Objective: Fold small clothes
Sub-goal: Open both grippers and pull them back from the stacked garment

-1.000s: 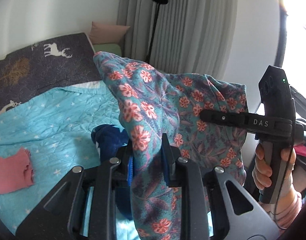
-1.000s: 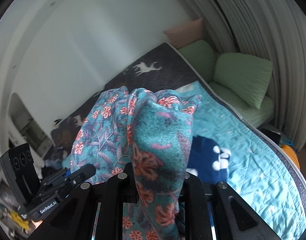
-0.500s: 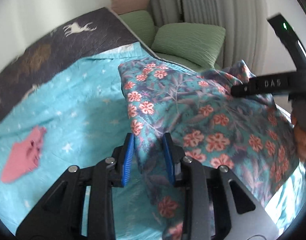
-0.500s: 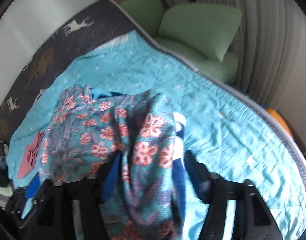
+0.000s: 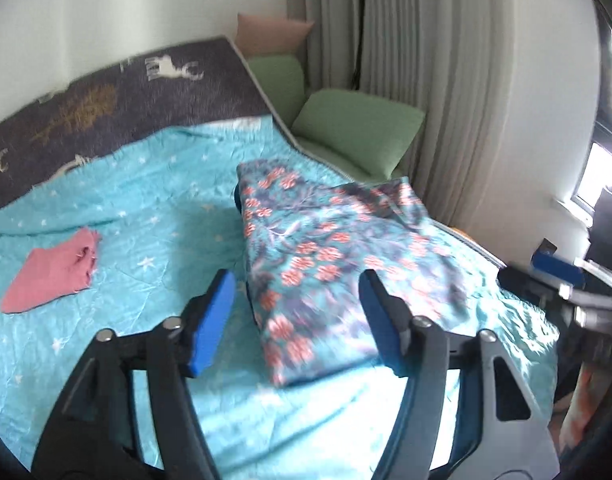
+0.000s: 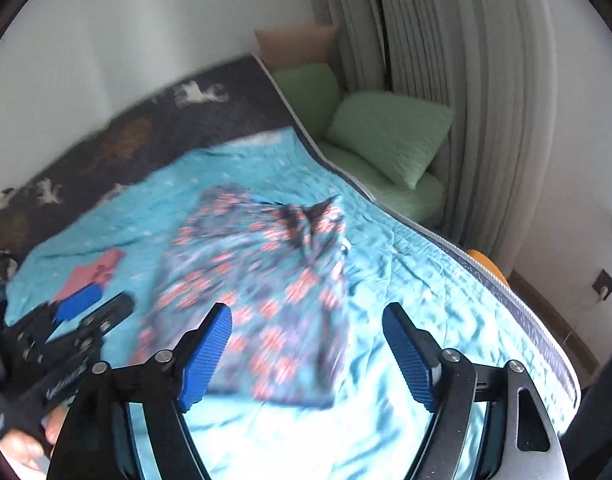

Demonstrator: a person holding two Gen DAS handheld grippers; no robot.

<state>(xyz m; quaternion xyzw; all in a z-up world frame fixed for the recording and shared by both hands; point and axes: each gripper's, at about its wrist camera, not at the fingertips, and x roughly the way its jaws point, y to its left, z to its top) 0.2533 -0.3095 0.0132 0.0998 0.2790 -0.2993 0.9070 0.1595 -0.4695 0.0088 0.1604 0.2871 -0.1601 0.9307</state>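
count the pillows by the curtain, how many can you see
3: a pink pillow at the back against the wall, a green pillow just in front of it, and a larger green pillow nearest, beside the curtain. More may be hidden behind them.

Floral garment (image 5: 338,264) lies on quilt (image 5: 154,216) (small cloth (image 5: 54,272) left, apart)

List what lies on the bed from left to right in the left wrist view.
pink cloth → floral garment → green pillow
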